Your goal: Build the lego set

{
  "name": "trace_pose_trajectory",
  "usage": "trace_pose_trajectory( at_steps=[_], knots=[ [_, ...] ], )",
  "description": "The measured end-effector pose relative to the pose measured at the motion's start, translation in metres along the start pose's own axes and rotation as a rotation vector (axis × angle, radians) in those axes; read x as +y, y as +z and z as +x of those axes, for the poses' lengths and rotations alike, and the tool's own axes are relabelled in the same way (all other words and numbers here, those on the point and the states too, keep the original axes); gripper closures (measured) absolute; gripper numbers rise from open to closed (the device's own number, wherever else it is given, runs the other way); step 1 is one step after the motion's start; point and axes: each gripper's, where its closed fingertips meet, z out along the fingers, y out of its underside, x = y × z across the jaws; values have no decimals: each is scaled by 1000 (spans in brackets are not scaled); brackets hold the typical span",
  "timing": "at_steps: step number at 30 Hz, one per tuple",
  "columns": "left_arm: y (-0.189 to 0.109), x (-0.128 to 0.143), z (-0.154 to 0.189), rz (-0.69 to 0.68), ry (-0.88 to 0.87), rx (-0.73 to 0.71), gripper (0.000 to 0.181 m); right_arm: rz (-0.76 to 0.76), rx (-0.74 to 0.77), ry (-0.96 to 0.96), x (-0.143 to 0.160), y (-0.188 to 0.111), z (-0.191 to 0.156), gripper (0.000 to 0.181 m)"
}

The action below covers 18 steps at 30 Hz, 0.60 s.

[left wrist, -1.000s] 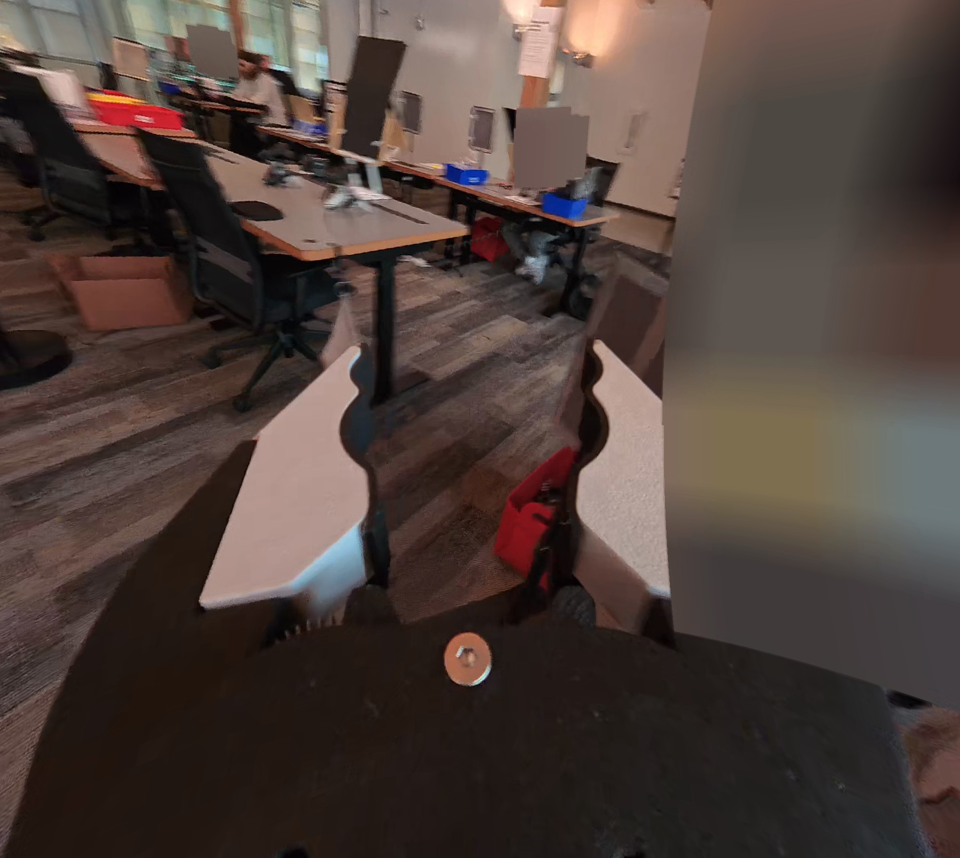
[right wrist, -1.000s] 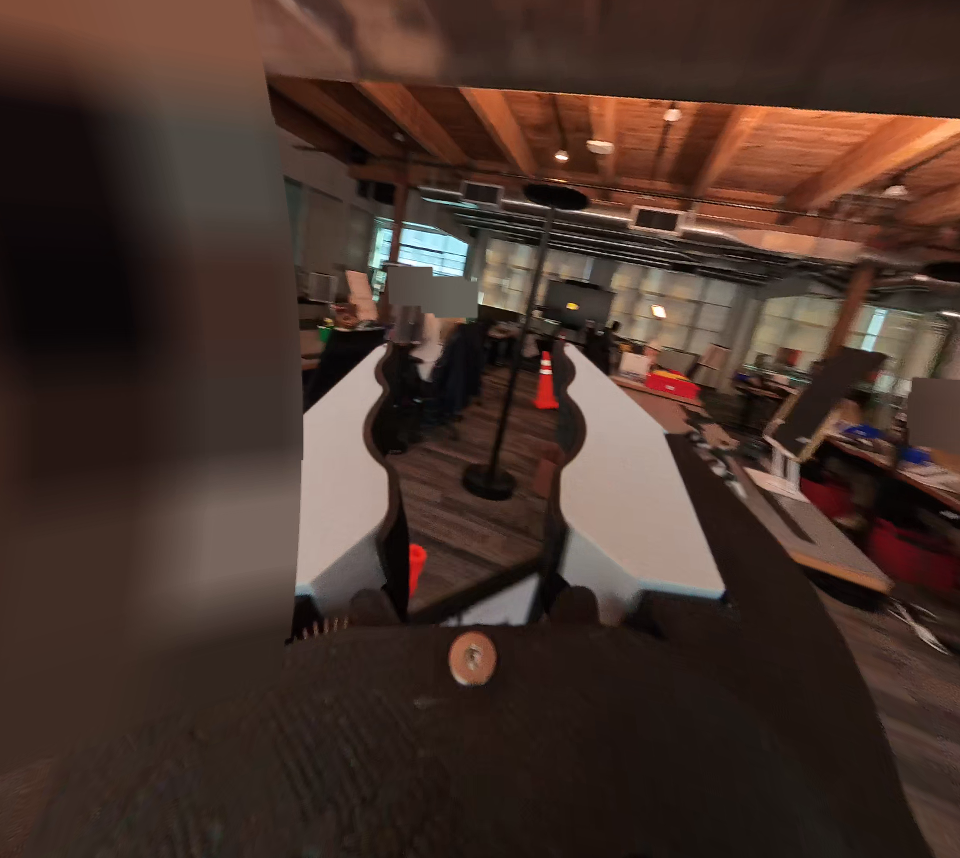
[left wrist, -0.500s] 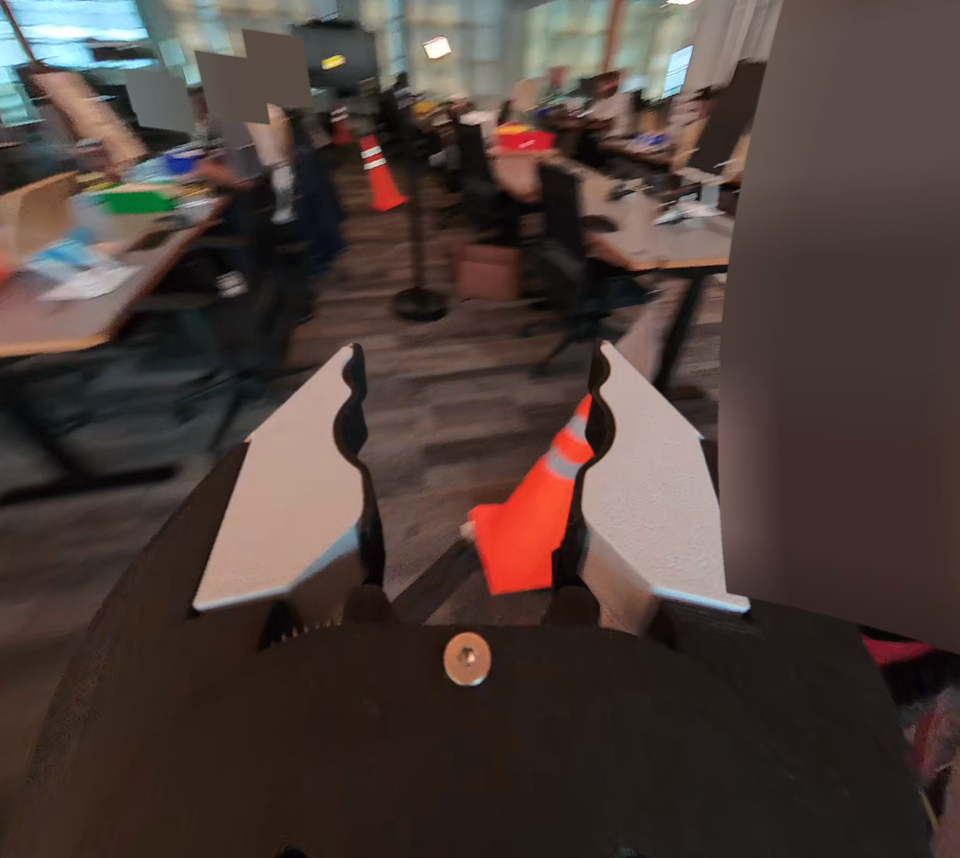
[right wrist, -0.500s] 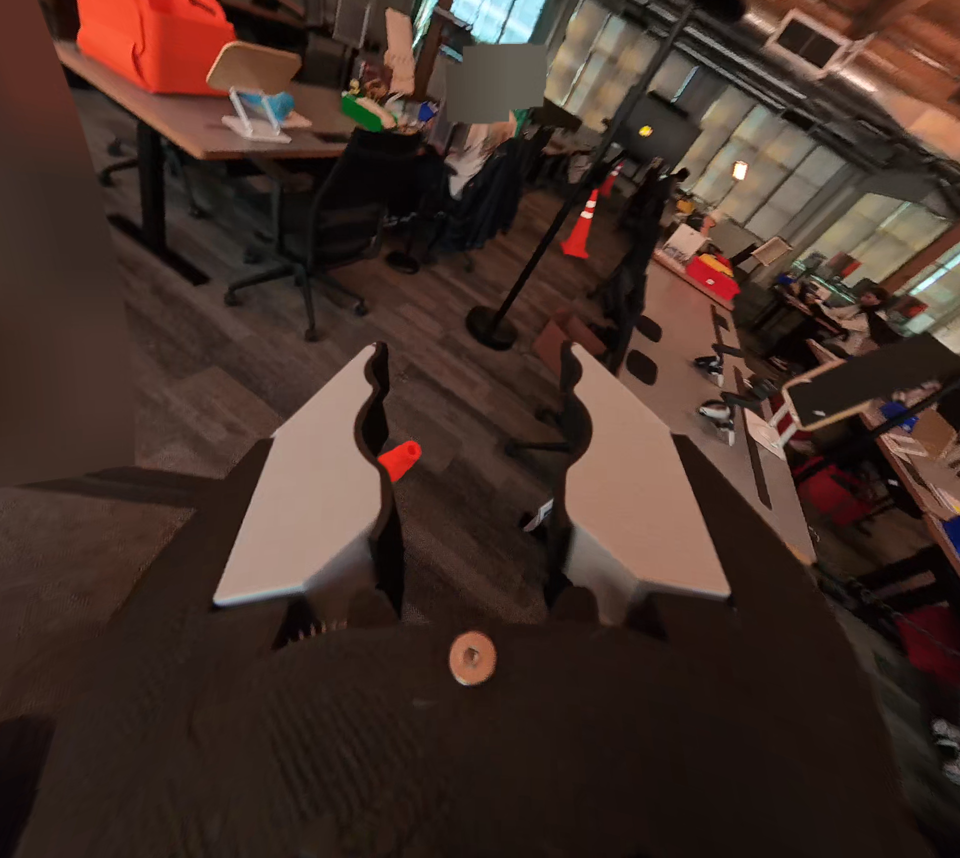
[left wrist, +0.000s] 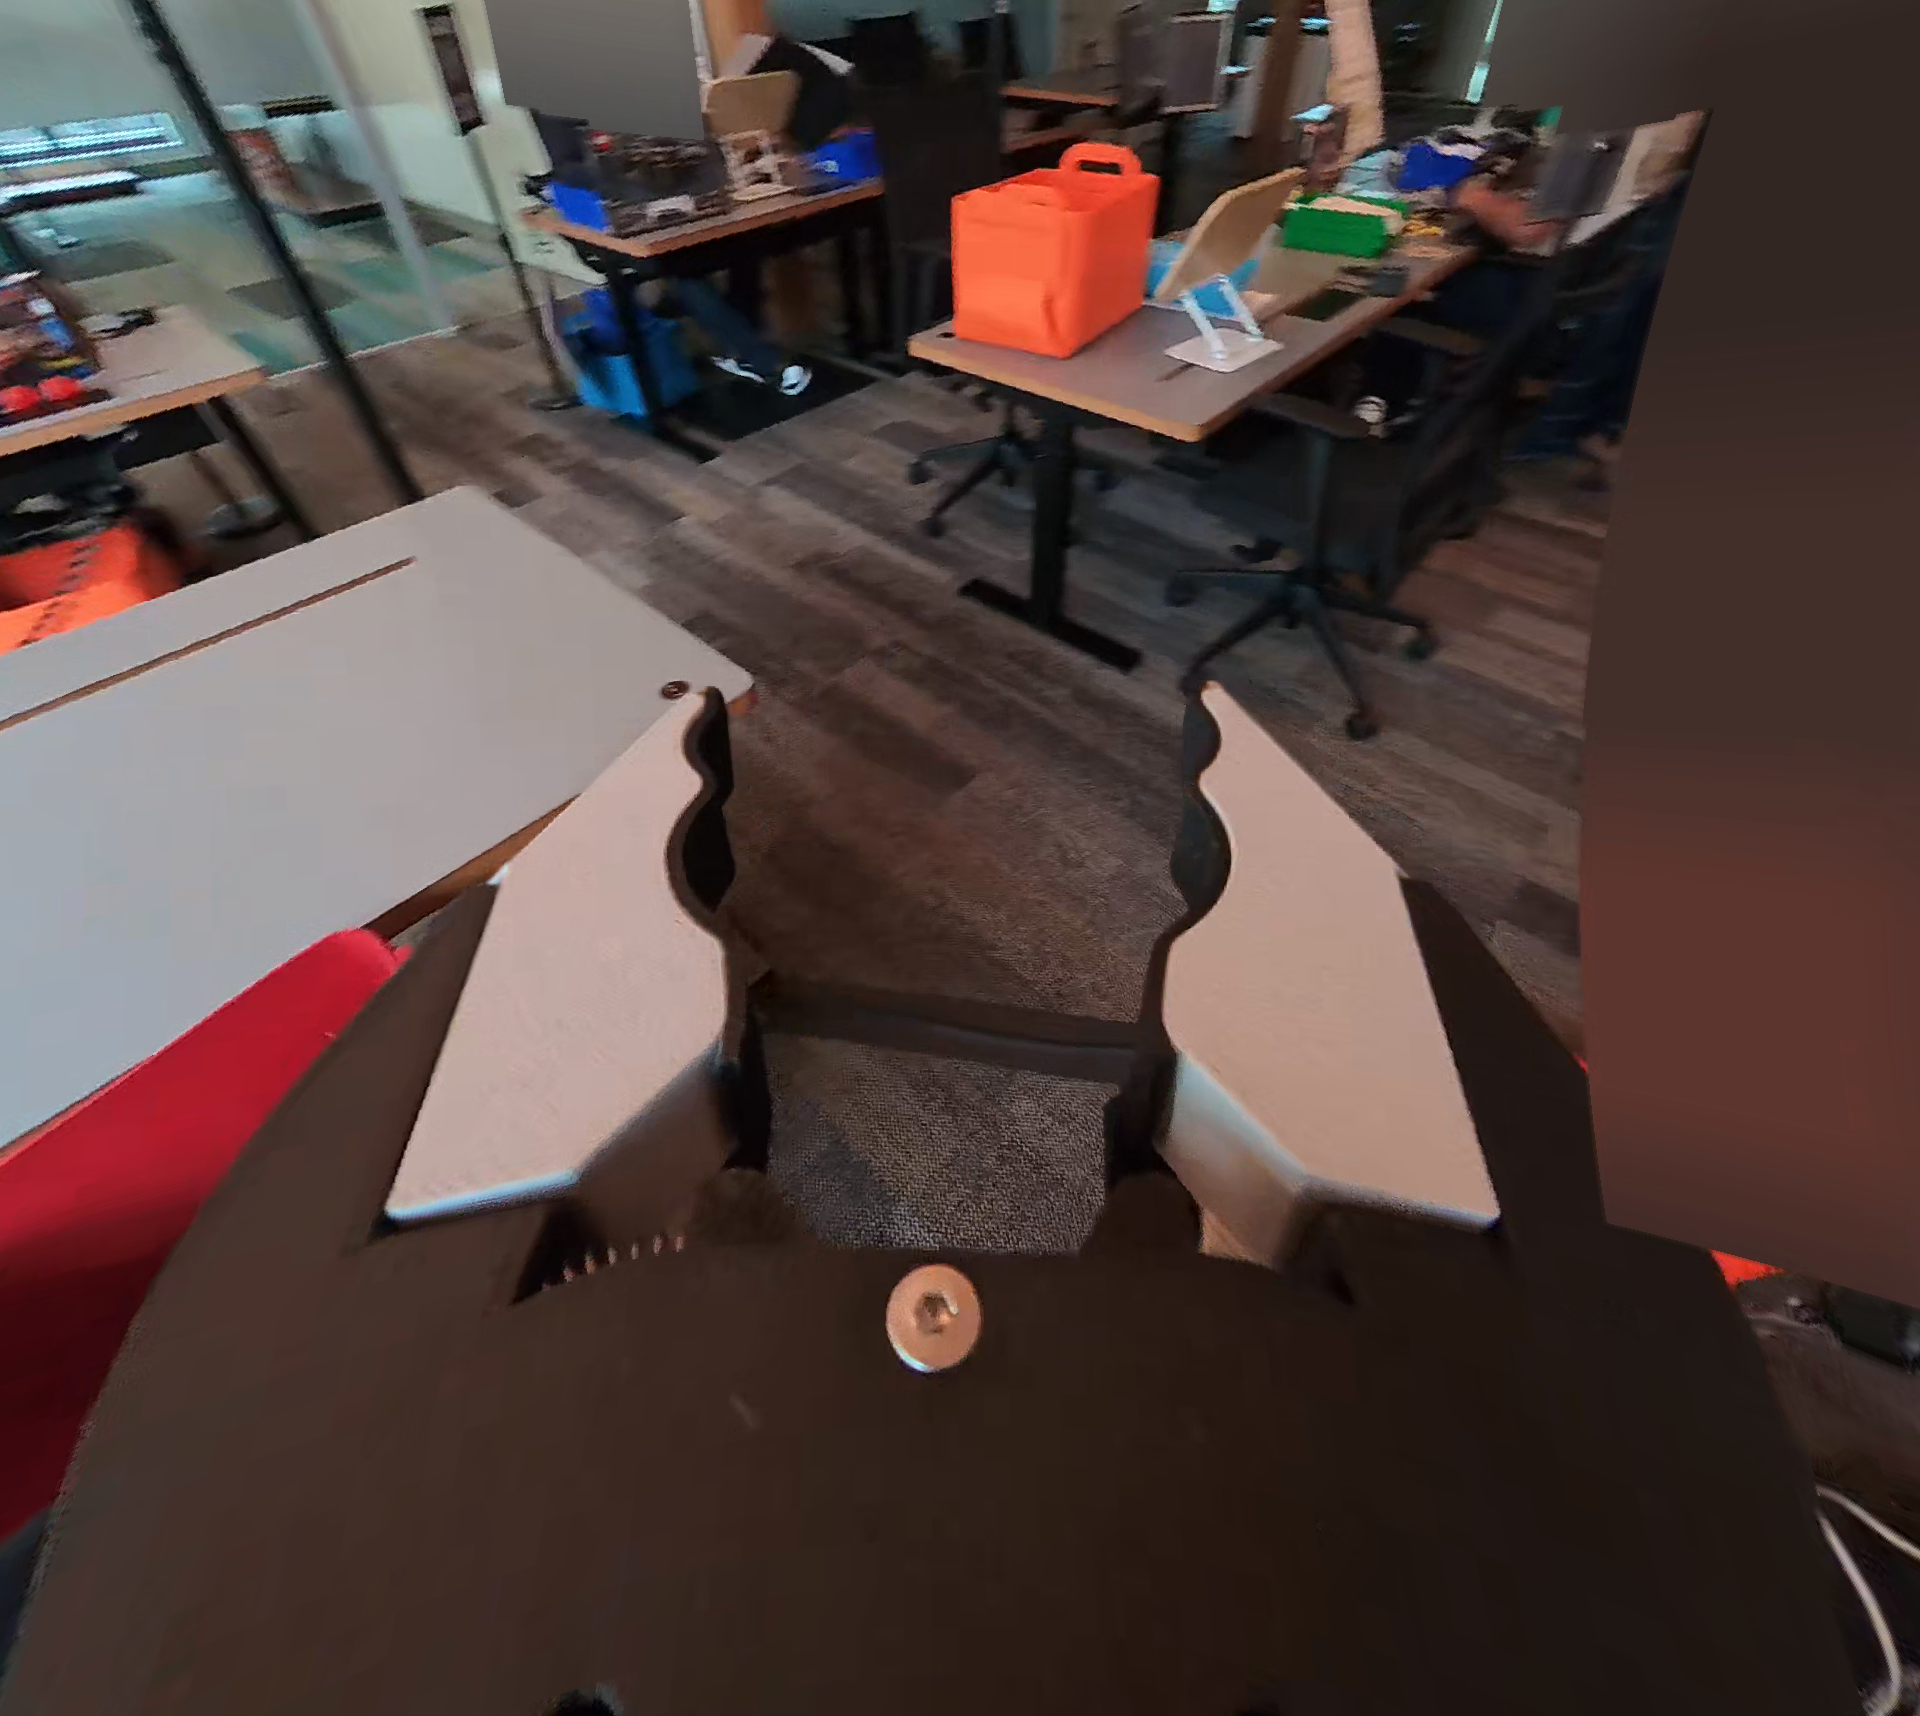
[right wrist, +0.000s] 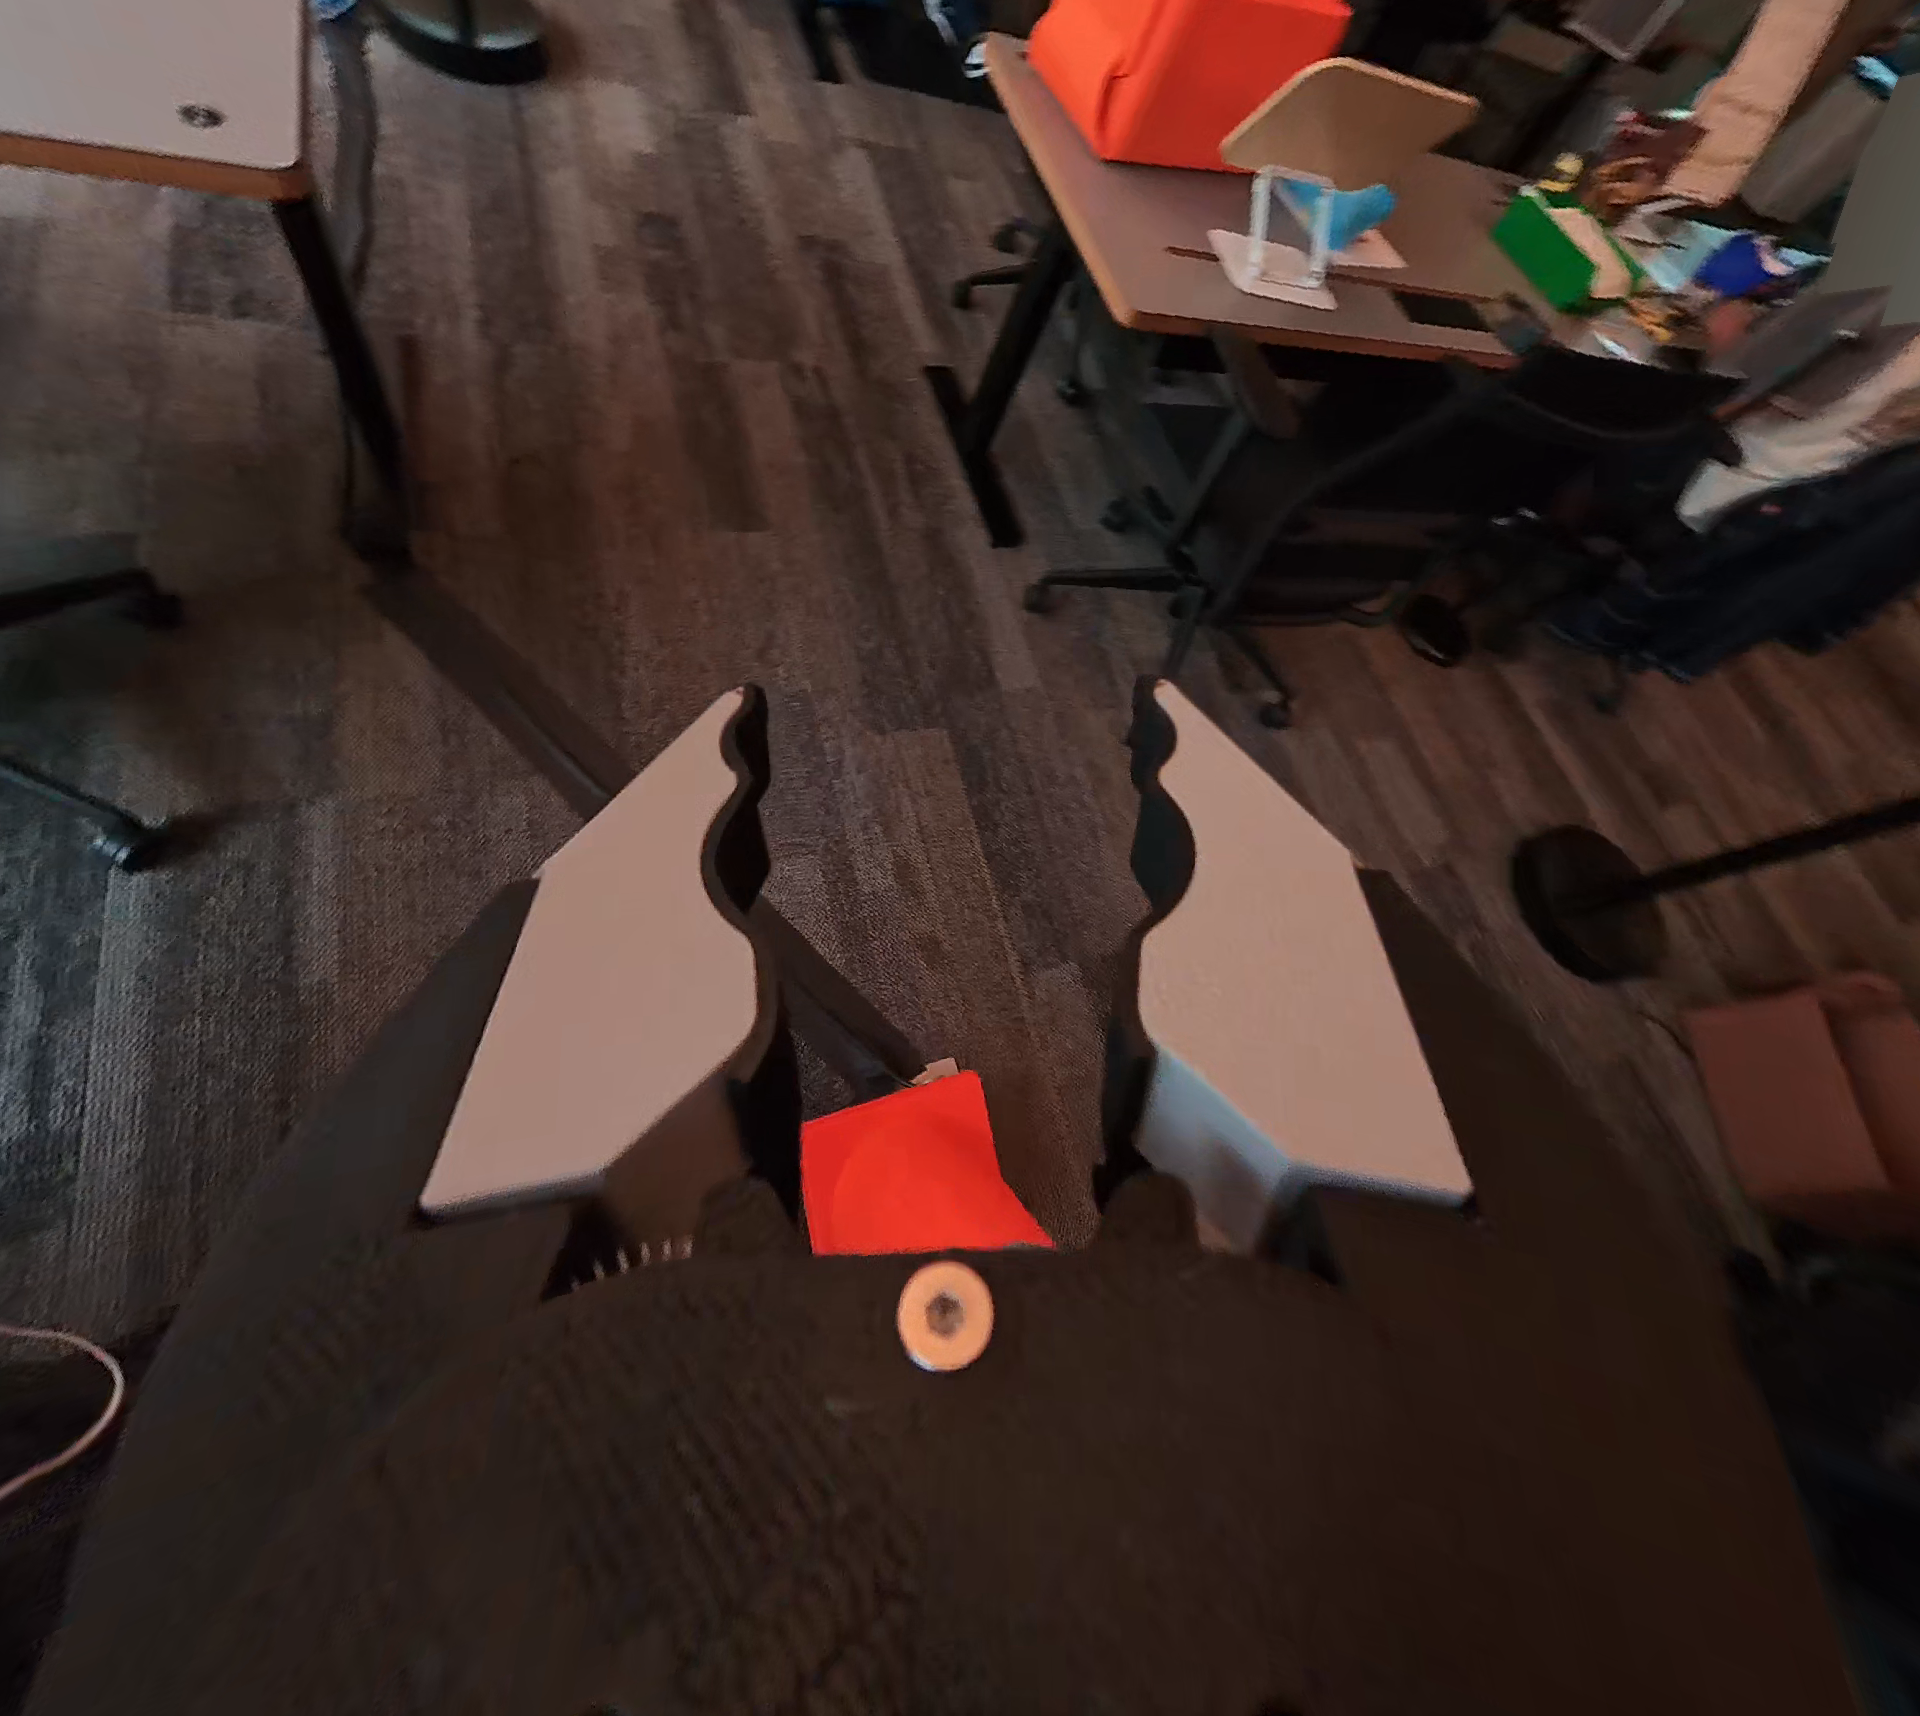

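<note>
No lego pieces show in either view. My left gripper (left wrist: 954, 710) is open and empty, held in the air over the carpet beside the corner of a grey table (left wrist: 260, 731). My right gripper (right wrist: 945, 700) is open and empty, pointing down at the carpeted floor. An orange cone base (right wrist: 914, 1167) lies on the floor below it, seen between the fingers near their roots.
A second table (left wrist: 1164, 378) farther off carries an orange bag (left wrist: 1049, 253), a tilted board on a stand (left wrist: 1226, 253) and a green box (left wrist: 1340, 222); it also shows in the right wrist view (right wrist: 1174, 253). Office chairs (left wrist: 1309, 586), a round pole base (right wrist: 1579, 897) and a red object (left wrist: 156, 1147) are nearby.
Both grippers have swung round fast: the views passed from the ceiling and distant desks down to the floor and the nearby tables. Both stay open and empty.
</note>
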Motion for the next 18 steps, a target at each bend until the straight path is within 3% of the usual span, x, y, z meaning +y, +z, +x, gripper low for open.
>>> trace_pose_trajectory(
  at_steps=[4,10,14,18],
  knots=[
    [9,-15,-7,-12,-11,-128,95,-48,-182,-52,3,88,-14,111],
    [59,-37,9,-67,1,-347,92,66,-594,-89,-4,225,-61,113],
    [98,-56,20,-11,-56,-470,94,127,-834,-137,-30,319,-102,116],
    [141,-47,39,-10,-167,-480,91,223,-1032,-137,-91,379,-161,115]
  ],
)
